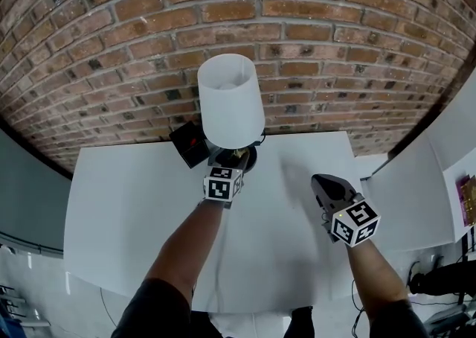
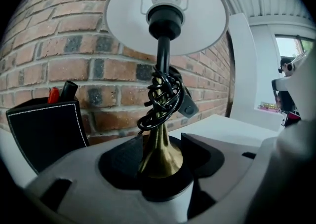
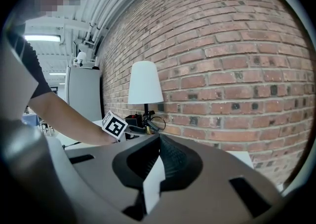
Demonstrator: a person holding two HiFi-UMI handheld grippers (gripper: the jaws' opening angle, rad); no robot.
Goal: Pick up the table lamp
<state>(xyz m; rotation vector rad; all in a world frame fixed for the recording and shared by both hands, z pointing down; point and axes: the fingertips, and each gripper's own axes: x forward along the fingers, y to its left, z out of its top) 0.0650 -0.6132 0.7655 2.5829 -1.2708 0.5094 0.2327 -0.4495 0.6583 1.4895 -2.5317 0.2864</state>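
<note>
The table lamp (image 1: 230, 98) has a white shade, a black stem wound with black cord (image 2: 165, 94) and a flared brass foot (image 2: 160, 154). It stands at the back of the white table (image 1: 126, 210), against the brick wall. My left gripper (image 1: 236, 159) is at the lamp's foot, with one jaw on each side of the brass flare. Its pads do not press on the flare, so it is open. My right gripper (image 1: 324, 182) hovers over the table to the lamp's right, shut and empty, with its tips meeting (image 3: 160, 138). In the right gripper view the lamp (image 3: 145, 82) stands far off to the left.
A black leather pen holder (image 1: 190, 143) with a red and a black pen stands just left of the lamp, also against the brick wall (image 1: 312, 31). A white panel (image 1: 416, 180) borders the table on the right. The person's forearm reaches across in the right gripper view.
</note>
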